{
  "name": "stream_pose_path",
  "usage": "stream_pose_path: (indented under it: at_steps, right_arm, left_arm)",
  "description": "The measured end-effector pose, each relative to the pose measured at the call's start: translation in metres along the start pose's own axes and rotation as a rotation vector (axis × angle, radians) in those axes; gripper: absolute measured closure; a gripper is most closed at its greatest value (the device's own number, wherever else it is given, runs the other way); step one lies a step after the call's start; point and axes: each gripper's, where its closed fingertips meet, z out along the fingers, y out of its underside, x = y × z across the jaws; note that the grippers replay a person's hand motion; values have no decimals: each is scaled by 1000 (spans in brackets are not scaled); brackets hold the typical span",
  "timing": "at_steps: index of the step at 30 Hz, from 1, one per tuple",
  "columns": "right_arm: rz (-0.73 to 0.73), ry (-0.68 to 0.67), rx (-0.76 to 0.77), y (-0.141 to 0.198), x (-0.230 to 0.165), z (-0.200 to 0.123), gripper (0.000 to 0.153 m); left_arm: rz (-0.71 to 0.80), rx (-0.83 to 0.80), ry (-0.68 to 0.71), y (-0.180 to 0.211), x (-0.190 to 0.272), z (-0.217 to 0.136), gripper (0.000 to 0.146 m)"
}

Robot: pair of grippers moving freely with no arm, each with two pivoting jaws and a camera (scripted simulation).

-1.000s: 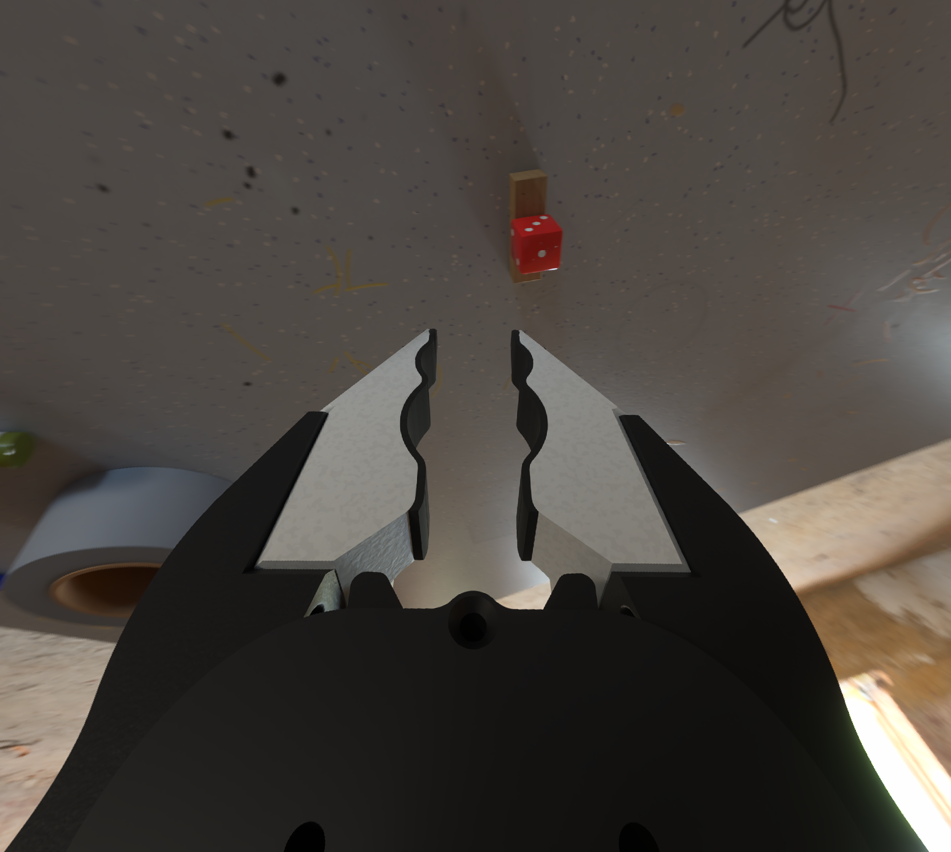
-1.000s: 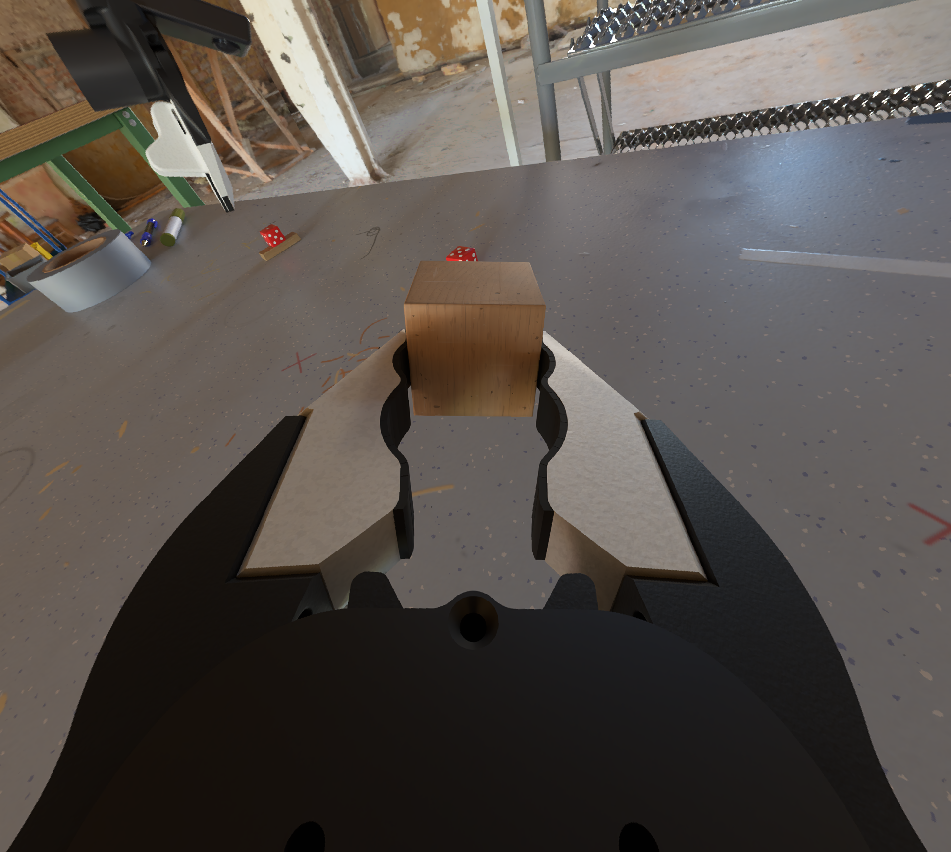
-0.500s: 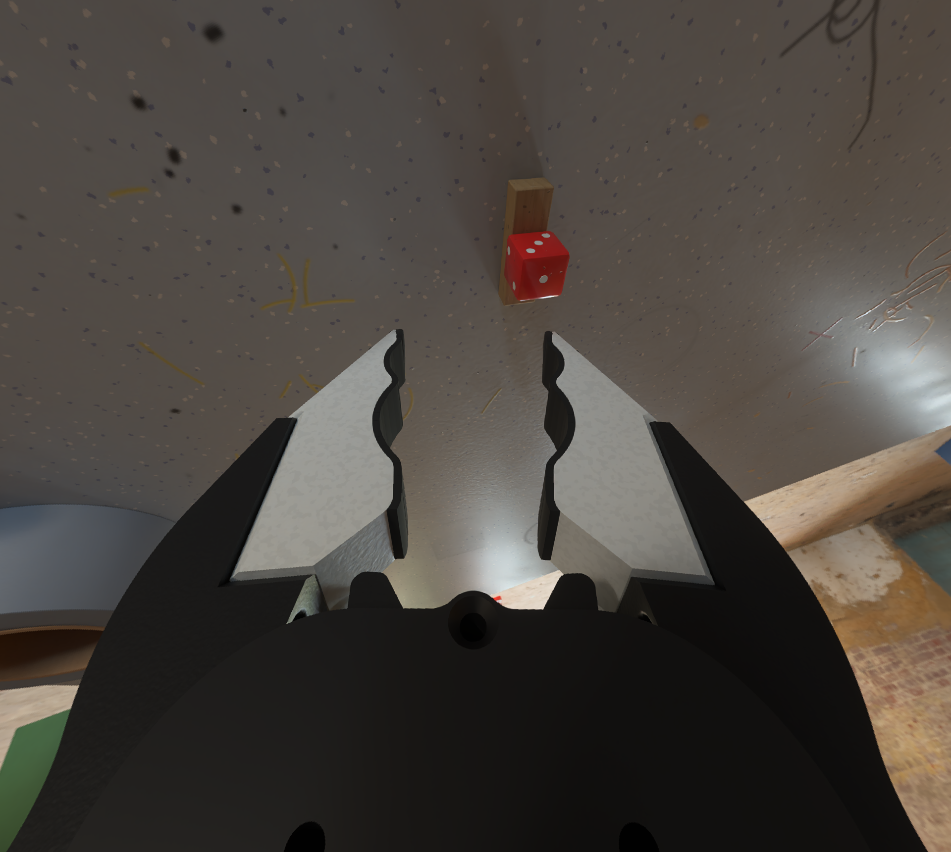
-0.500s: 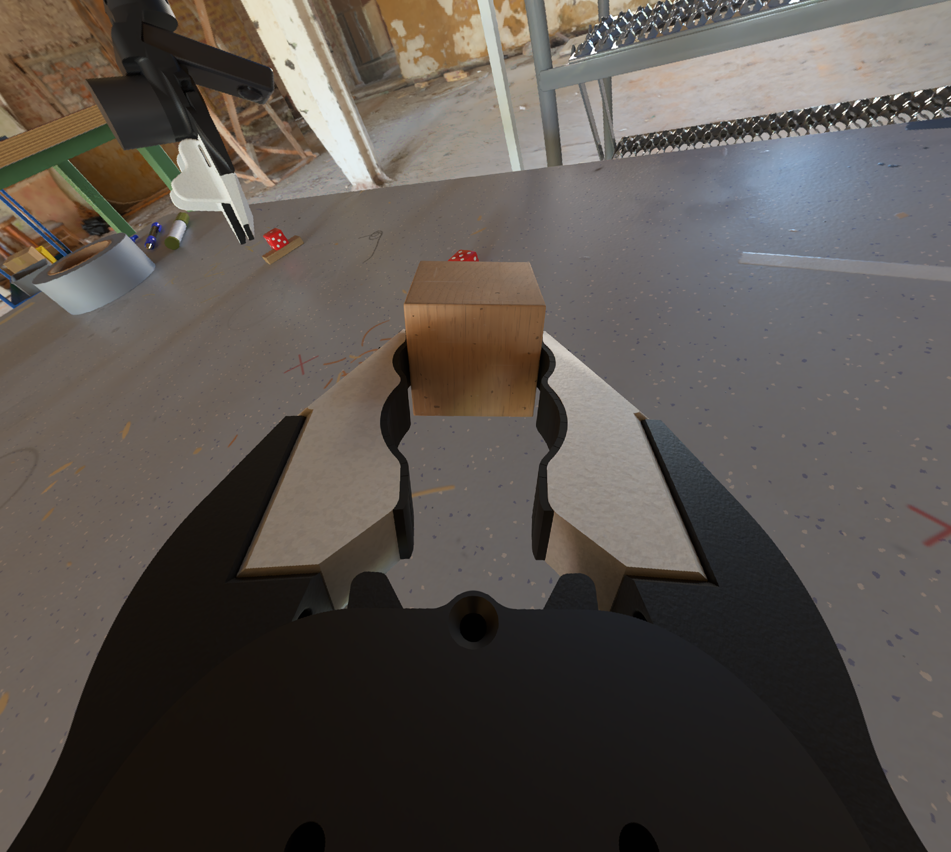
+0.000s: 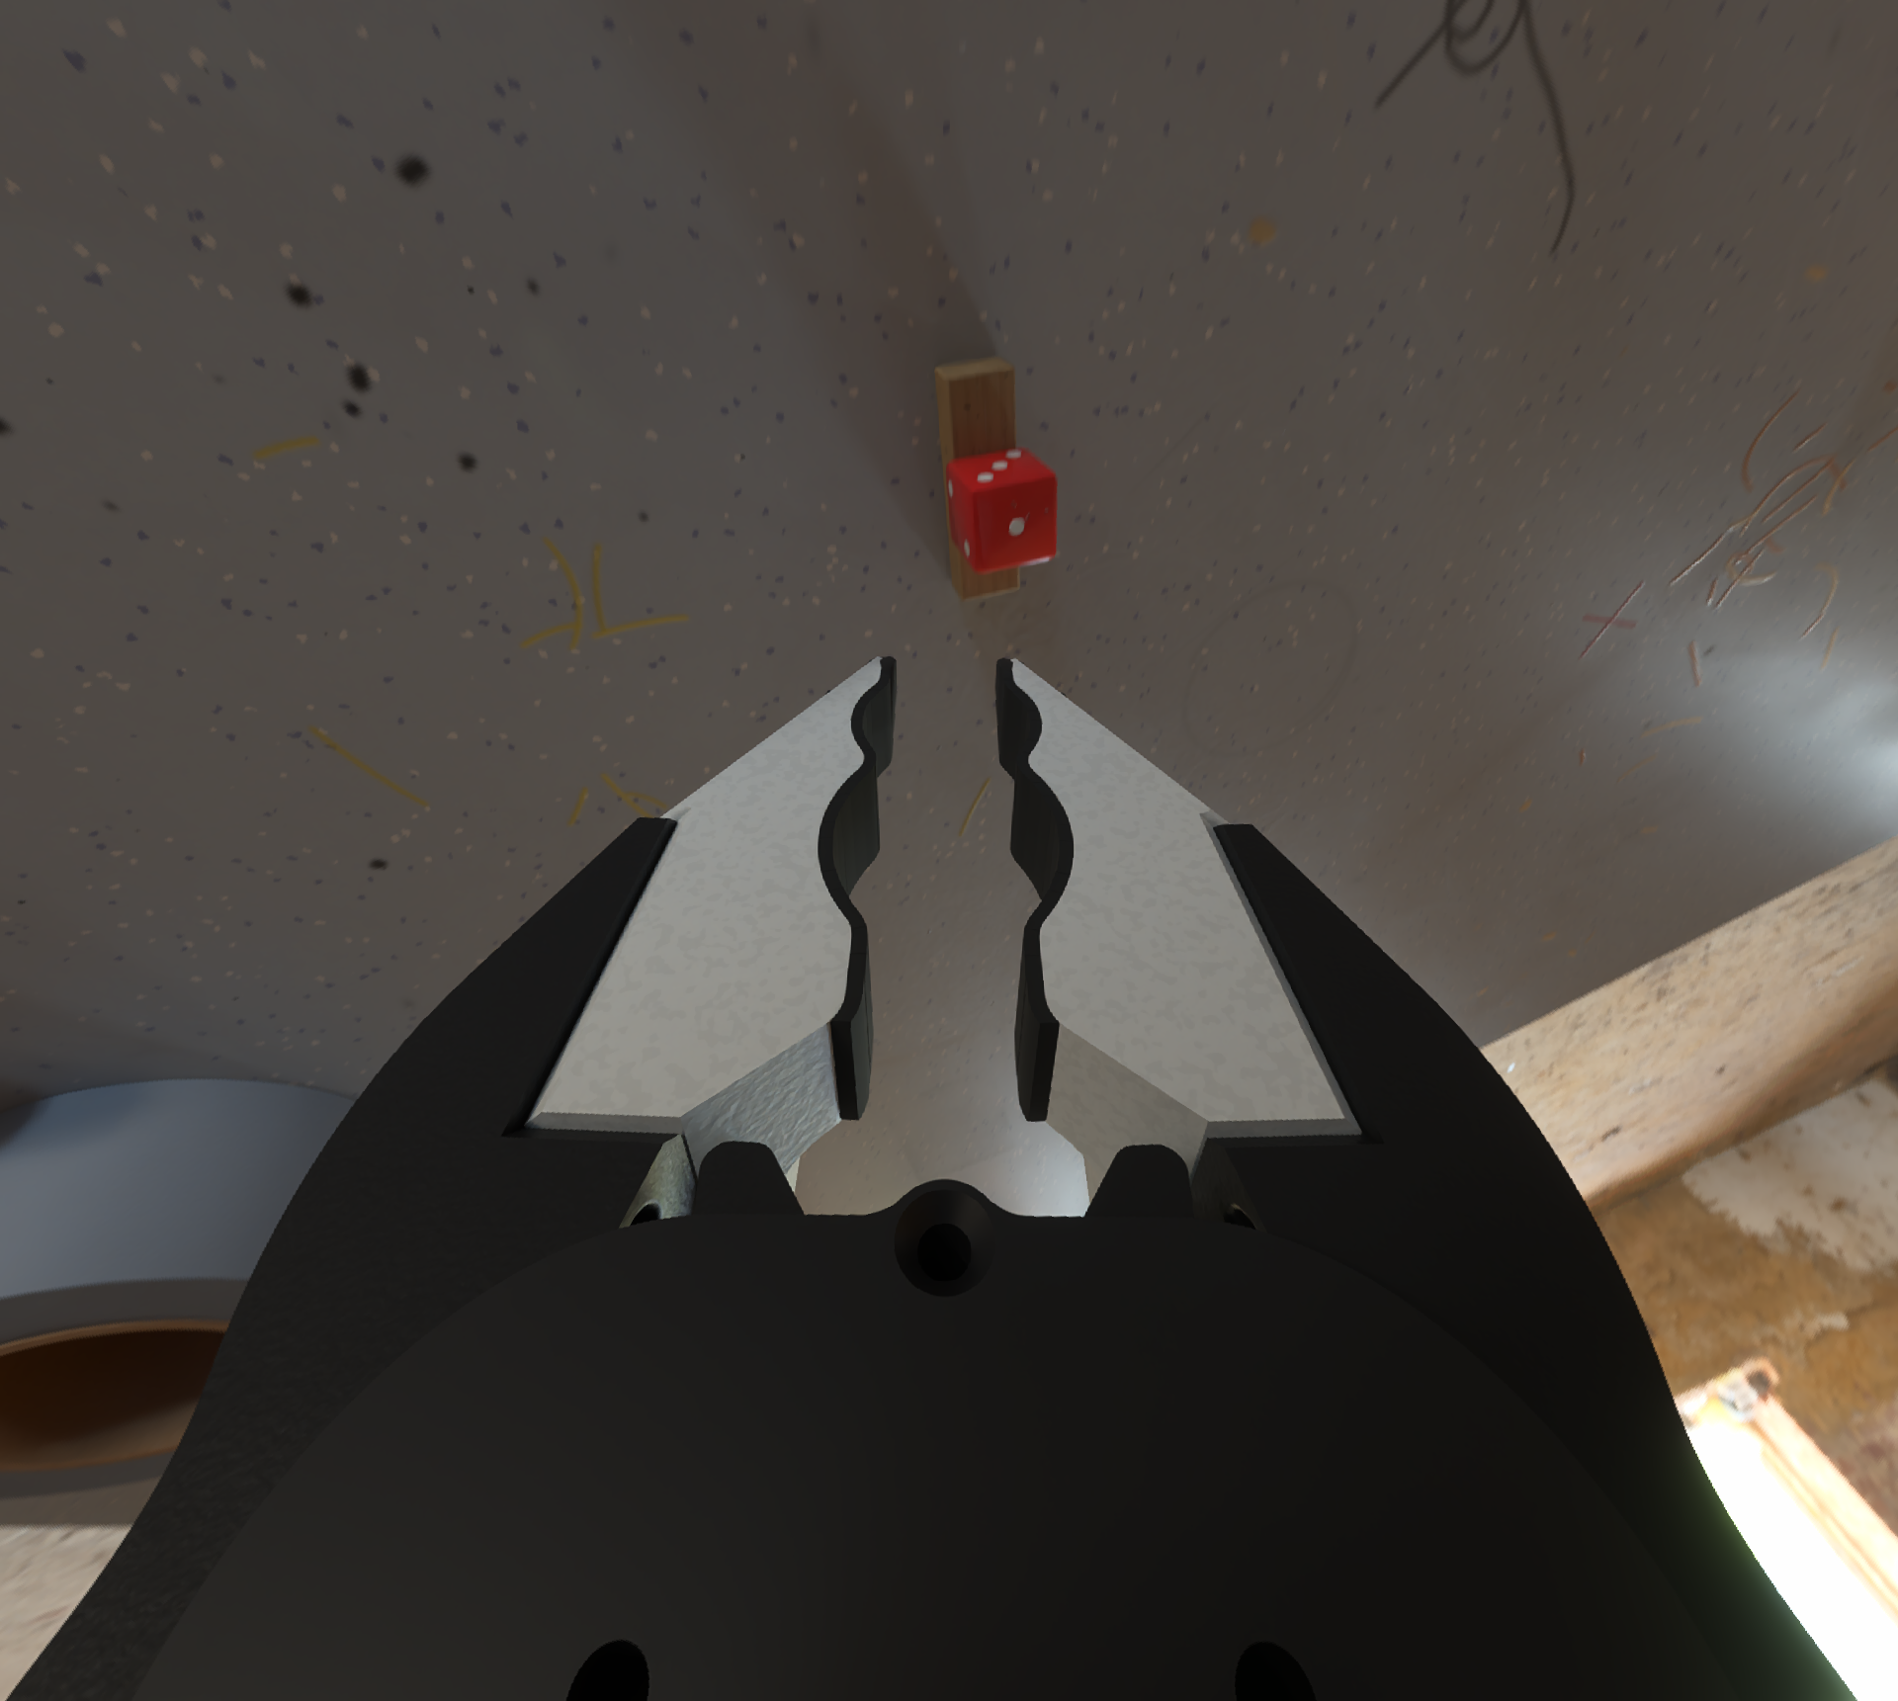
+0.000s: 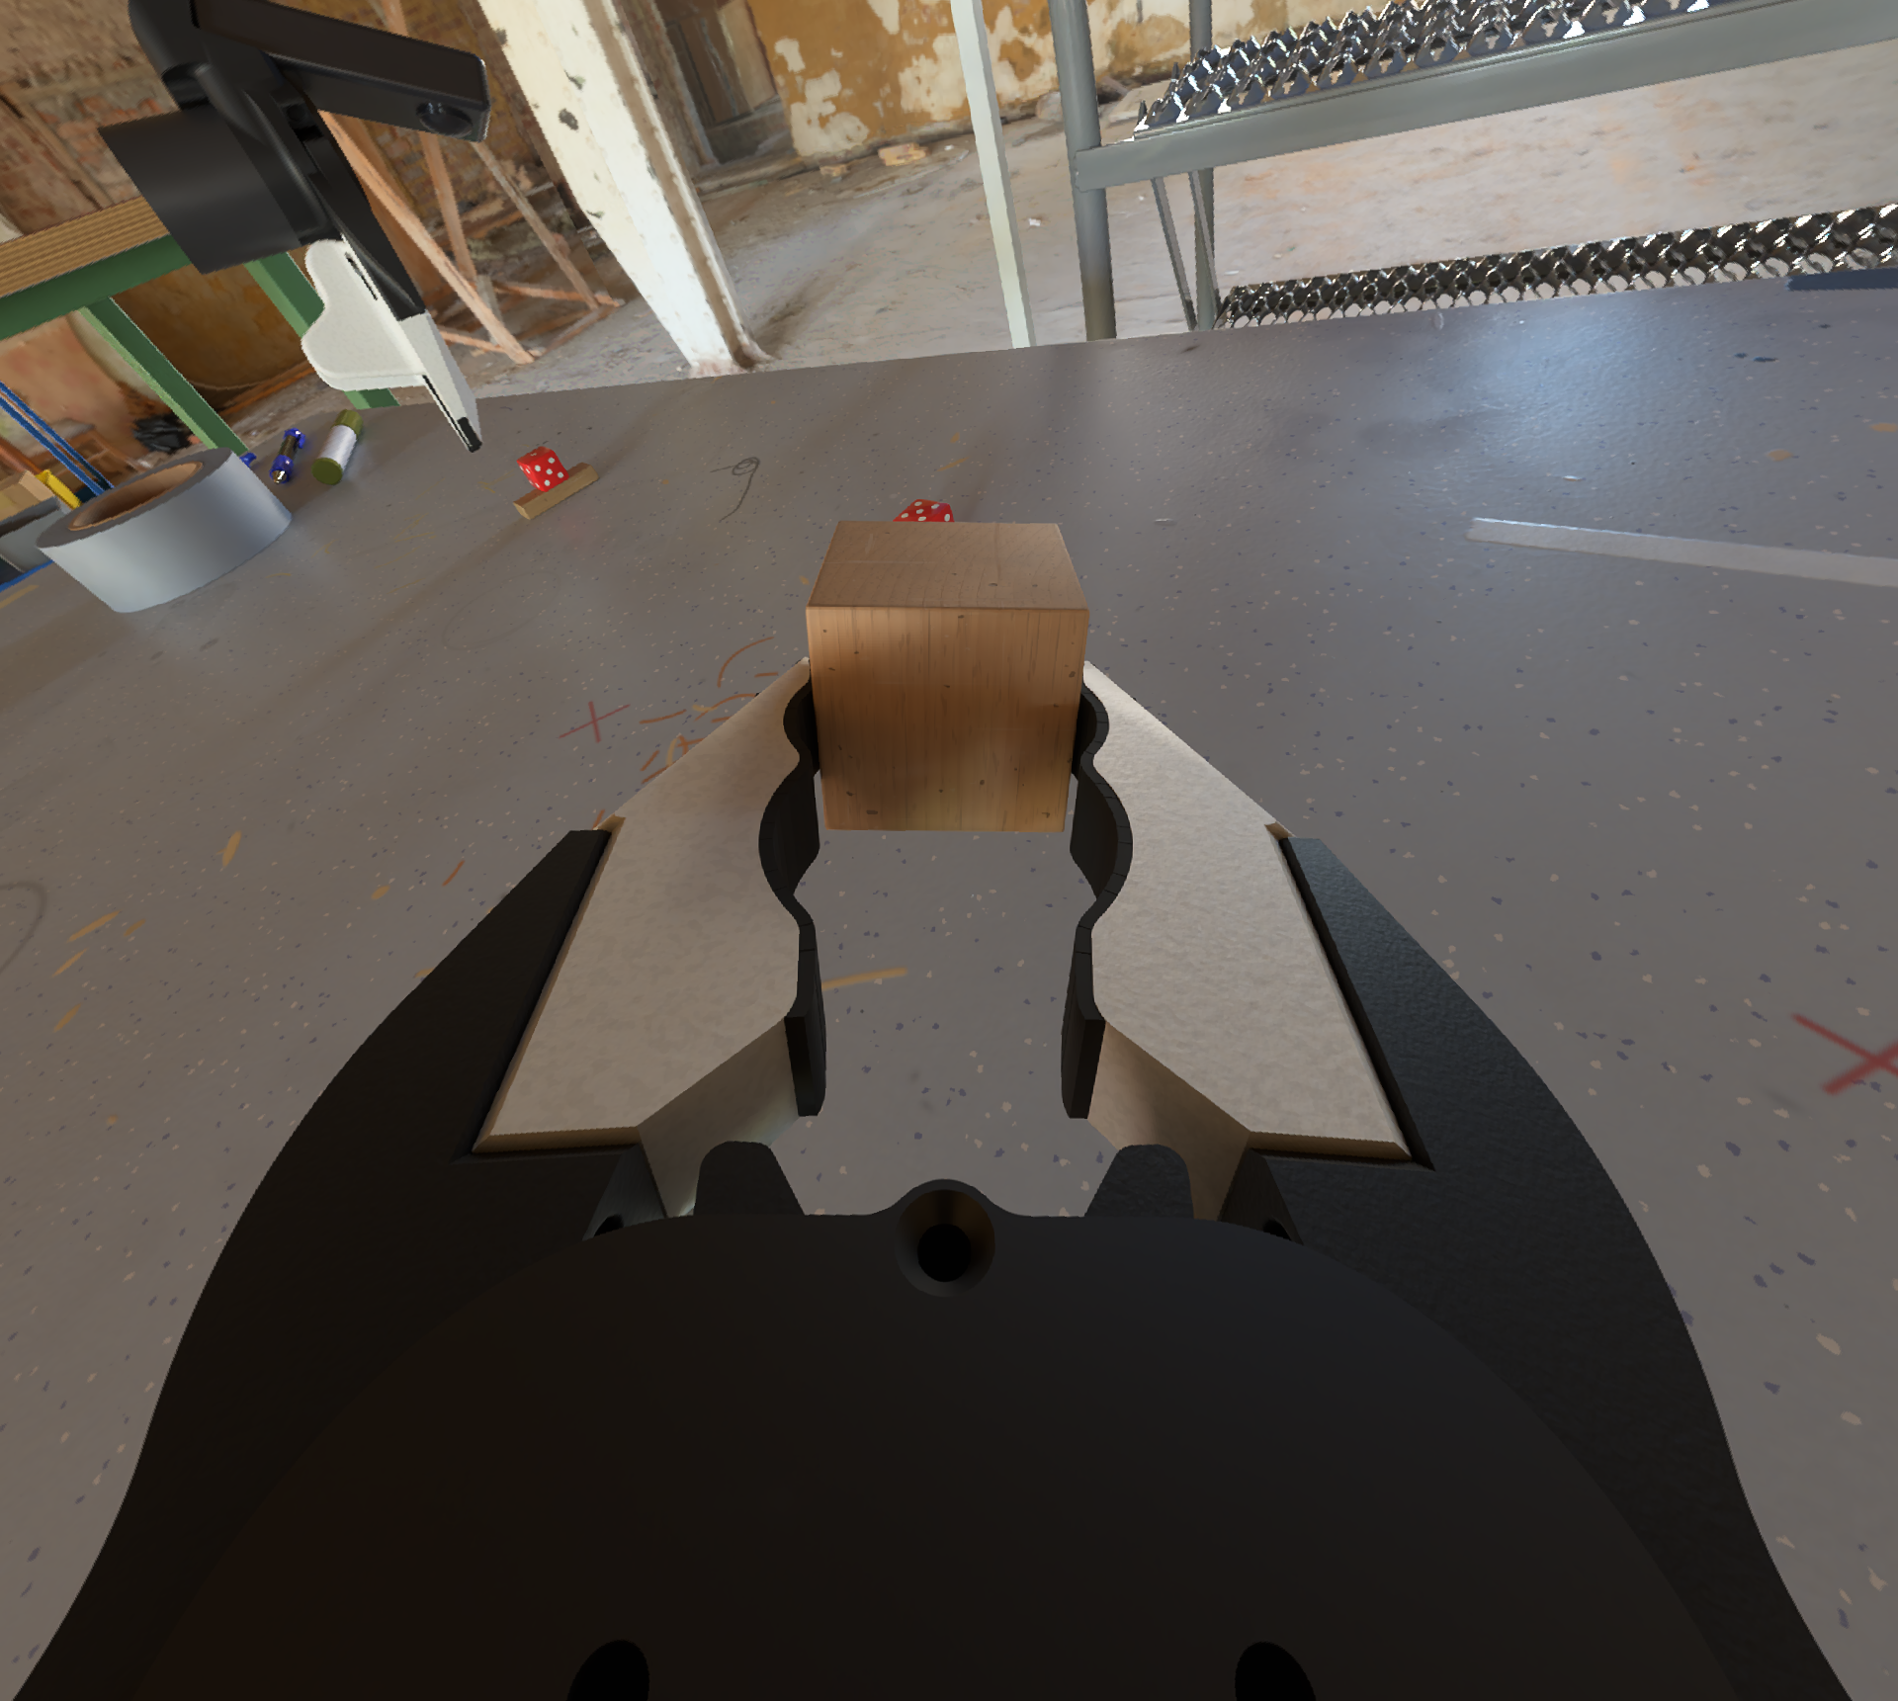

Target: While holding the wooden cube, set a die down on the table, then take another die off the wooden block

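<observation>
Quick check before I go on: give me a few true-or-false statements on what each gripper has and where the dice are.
1. The right gripper is shut on the wooden cube. True.
2. The left gripper holds a die. False: it is open and empty.
3. One red die sits on the wooden block. True.
4. The other die lies on the roll of tape. False: it lies on the table, beyond the cube.
</observation>
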Motion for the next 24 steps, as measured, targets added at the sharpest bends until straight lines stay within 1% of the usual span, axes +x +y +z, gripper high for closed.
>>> stream_pose_path:
  at_steps: [1,5,7,10,17,20,24]
  right_arm:
    - [0,0,1,0,0,0,106]
    - [-2,0,-11,1,0,1,106]
    - [-5,1,-22,2,0,2,106]
    - [-16,3,-33,3,-1,3,106]
    - [-41,5,-39,4,-4,4,106]
    - [-45,5,-35,4,-5,4,106]
    - [-44,4,-31,3,-4,3,106]
  left_arm:
    - [-10,20,0,-3,1,1,126]
    - [-55,55,-3,-13,2,5,110]
    - [-68,46,26,-13,7,9,107]
    - [-63,40,15,-14,8,12,101]
    - [-81,60,16,-17,11,17,115]
    - [-87,68,34,-17,16,21,125]
    - [-116,85,58,-16,17,23,127]
